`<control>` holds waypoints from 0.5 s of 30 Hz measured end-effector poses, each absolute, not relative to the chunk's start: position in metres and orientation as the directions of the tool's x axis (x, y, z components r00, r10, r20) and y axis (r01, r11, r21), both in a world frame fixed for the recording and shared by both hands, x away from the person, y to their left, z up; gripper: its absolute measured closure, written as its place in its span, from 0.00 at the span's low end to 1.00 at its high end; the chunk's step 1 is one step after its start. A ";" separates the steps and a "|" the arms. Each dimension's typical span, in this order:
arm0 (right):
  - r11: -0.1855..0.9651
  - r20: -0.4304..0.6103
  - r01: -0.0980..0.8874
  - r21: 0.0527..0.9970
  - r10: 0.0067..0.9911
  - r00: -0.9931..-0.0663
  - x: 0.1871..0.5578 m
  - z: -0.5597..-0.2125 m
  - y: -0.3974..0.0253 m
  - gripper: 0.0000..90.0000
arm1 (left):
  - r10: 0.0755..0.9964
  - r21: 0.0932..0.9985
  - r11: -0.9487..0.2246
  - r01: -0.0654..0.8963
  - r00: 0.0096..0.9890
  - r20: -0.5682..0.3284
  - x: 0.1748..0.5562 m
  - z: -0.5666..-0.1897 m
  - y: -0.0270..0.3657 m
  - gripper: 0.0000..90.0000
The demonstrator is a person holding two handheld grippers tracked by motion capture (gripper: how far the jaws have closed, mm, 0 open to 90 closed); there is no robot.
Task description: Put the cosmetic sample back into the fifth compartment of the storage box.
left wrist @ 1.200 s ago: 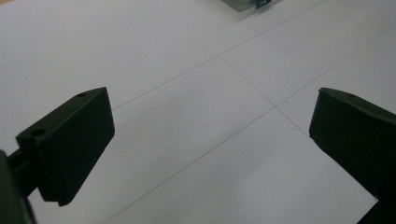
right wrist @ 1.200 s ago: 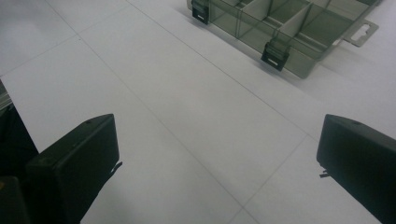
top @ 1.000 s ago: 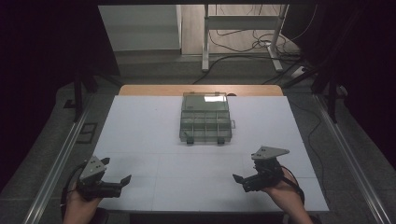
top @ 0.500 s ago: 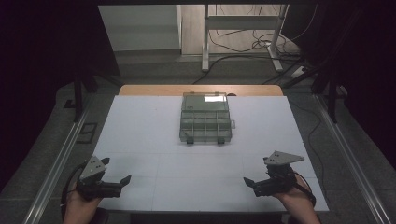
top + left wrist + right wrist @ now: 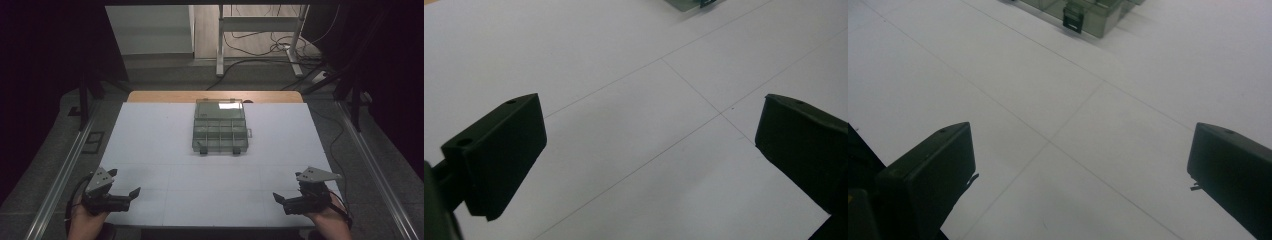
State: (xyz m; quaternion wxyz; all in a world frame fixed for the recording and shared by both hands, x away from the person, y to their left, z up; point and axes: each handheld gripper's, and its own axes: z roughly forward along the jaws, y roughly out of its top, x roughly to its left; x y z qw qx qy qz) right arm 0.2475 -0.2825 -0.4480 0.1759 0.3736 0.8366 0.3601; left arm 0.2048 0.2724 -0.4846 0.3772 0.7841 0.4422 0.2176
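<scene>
High view, looking down on a white table (image 5: 165, 150) w/ faint grid lines: a clear plastic organizer box (image 5: 220, 126), divided into small compartments, sits flat near the far middle, lid closed as far as can be told, two dark latches on its near edge. Can't tell if anything is in the compartments. At the near left corner a person's hand holds the left gripper (image 5: 134, 192), jaws spread apart, nothing between them, pointing toward the table's centre. At the near right corner the other hand holds the right gripper (image 5: 276, 198), jaws likewise apart and empty, pointing in toward the middle. Both are well apart from the box and from each other. Left gripper view: its two black jaws stand wide w/ bare white table between, and just a corner of the box (image 5: 689, 4) at the top edge. Right gripper view: jaws wide again, the box (image 5: 1083, 12) far ahead w/ one latch (image 5: 1073, 20) facing the camera. Judging by this, work on the box hasn't begun: box untouched, latches seemingly shut. Approx. everything is left, incl. reaching in, gripping and opening it.
</scene>
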 end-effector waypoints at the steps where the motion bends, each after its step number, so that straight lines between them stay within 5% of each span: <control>1: 0.456 -0.022 0.503 0.734 0.757 -0.654 0.246 -0.448 -0.285 0.00 | 0.858 0.784 -0.325 0.529 0.514 0.008 0.205 -0.485 0.272 0.01; 15: 0.403 0.008 0.529 0.747 0.790 -0.613 0.233 -0.457 -0.306 0.00 | 0.859 0.786 -0.324 0.527 0.512 0.011 0.204 -0.485 0.272 0.01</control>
